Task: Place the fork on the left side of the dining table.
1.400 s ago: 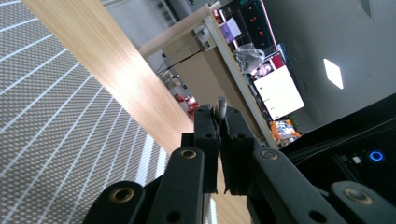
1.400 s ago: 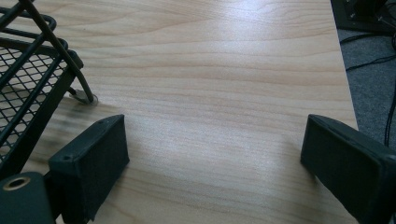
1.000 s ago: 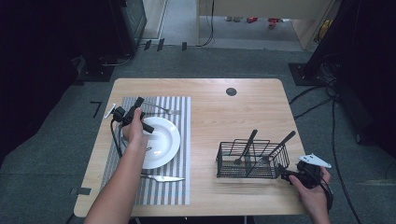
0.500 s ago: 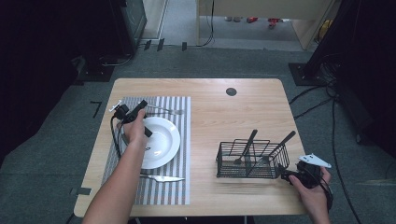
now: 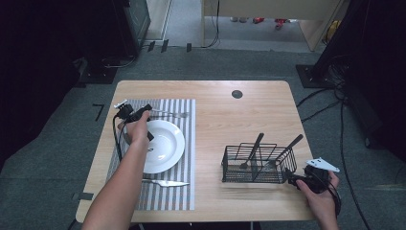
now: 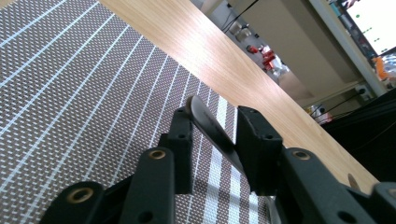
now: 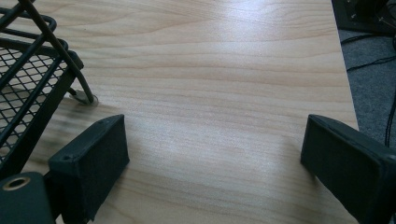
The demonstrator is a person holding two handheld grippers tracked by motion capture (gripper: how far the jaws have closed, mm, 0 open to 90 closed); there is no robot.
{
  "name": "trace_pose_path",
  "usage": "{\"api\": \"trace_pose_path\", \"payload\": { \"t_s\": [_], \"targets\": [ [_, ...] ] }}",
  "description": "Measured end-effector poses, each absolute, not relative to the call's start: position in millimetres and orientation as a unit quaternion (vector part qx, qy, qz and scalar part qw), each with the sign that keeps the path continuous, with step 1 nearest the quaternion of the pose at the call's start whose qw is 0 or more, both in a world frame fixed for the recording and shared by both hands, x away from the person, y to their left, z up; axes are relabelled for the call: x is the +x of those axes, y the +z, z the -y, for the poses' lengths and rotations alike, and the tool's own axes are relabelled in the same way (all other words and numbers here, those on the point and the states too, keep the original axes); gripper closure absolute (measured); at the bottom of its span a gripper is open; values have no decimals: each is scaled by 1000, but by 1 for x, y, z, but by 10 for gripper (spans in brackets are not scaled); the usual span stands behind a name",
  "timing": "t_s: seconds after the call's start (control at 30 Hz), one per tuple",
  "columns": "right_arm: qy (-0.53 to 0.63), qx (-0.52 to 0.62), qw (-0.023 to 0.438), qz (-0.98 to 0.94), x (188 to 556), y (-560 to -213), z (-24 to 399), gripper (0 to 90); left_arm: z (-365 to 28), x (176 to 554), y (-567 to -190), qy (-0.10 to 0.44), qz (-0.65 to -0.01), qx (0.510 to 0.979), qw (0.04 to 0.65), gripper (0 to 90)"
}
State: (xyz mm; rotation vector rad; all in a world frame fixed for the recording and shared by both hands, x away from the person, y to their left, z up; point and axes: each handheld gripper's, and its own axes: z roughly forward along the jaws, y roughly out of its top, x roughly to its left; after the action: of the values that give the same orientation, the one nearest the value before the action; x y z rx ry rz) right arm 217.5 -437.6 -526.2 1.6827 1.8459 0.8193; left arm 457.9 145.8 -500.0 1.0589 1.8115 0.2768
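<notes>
A silver utensil [image 5: 171, 114] lies across the far end of the striped placemat [image 5: 186, 143], just beyond the white plate [image 5: 165, 146]. My left gripper [image 5: 143, 113] is at the utensil's handle end. In the left gripper view the handle [image 6: 210, 128] runs between the two narrow-set jaws and touches them, so my left gripper [image 6: 214, 140] looks shut on it. My right gripper [image 5: 296, 179] rests at the table's front right, beside the black wire basket [image 5: 258, 165]. It [image 7: 215, 158] is wide open over bare wood.
A knife [image 5: 165, 182] lies on the placemat nearer than the plate. The basket [image 7: 28, 79] holds two black-handled utensils [image 5: 253, 146]. A round cable hole [image 5: 237, 94] is at the table's far side. Dark equipment and cables surround the table.
My left gripper has sunk slightly toward the placemat with the utensil. The right gripper has not moved.
</notes>
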Motion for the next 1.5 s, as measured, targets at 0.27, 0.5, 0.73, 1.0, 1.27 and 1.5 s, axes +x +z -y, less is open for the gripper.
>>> {"api": "trace_pose_path", "payload": {
  "t_s": [0.27, 0.5, 0.73, 1.0, 1.27, 1.5],
  "targets": [
    [301, 619, 254, -680, 217, -526, 438, 72, -144, 464, -494, 122, -754, 457, 455, 615],
    [301, 619, 254, -680, 217, -526, 438, 72, -146, 468, -493, 126, -758, 486, 417, 519],
    [301, 619, 254, -680, 217, -526, 438, 72, -148, 471, -493, 119, -759, 496, 404, 432],
    [301, 619, 254, -680, 217, -526, 438, 72, -150, 473, -492, 117, -760, 509, 386, 353],
    [301, 619, 254, -679, 217, -526, 438, 72, -148, 468, -479, 148, -736, 528, 397, 339],
    [301, 619, 254, -679, 217, -526, 437, 72, -149, 456, -462, 184, -698, 563, 402, 290]
  ]
}}
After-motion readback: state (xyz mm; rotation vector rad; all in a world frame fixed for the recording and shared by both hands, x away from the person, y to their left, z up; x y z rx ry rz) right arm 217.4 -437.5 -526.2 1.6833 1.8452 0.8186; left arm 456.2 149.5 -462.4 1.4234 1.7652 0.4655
